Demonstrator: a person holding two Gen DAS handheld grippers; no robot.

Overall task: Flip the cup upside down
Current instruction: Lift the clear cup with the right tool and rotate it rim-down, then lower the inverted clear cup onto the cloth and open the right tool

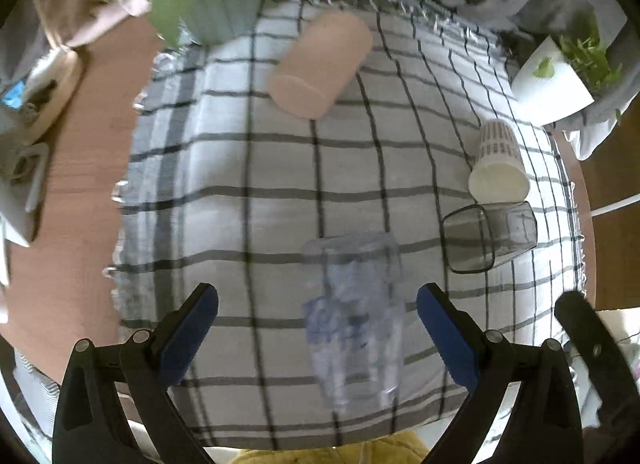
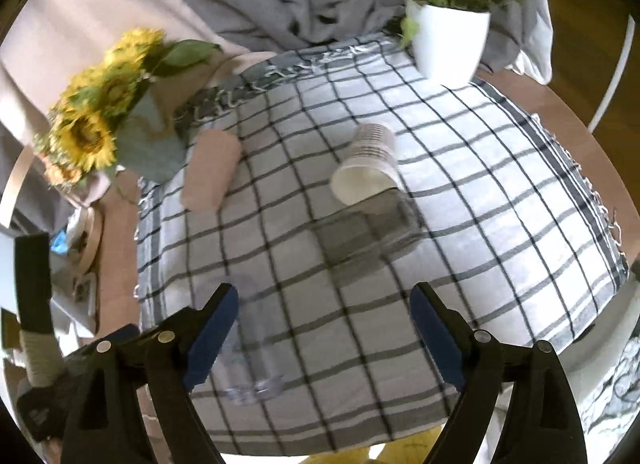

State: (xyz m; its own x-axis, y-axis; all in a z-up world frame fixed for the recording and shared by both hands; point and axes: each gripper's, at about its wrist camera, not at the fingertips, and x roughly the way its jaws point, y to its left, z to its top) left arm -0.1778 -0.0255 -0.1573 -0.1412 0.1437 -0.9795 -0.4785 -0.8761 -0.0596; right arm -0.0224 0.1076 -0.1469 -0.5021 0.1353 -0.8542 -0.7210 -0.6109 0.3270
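Note:
Several cups stand on a checked cloth (image 1: 240,184). A clear plastic cup (image 1: 354,316) stands between the open fingers of my left gripper (image 1: 318,328), not touched; it also shows in the right wrist view (image 2: 252,348) by the left finger. A pink cup (image 1: 320,64) (image 2: 210,170) stands upside down at the back. A white patterned cup (image 1: 498,164) (image 2: 370,164) and a smoky grey cup (image 1: 490,236) (image 2: 368,236) stand upside down to the right. My right gripper (image 2: 324,332) is open and empty above the cloth.
A green vase of sunflowers (image 2: 120,120) stands at the back left, a white planter (image 2: 448,40) at the back right. Clutter with a bowl (image 1: 48,92) lies on the wooden table at left. The right gripper's body (image 1: 592,348) shows at the left view's right edge.

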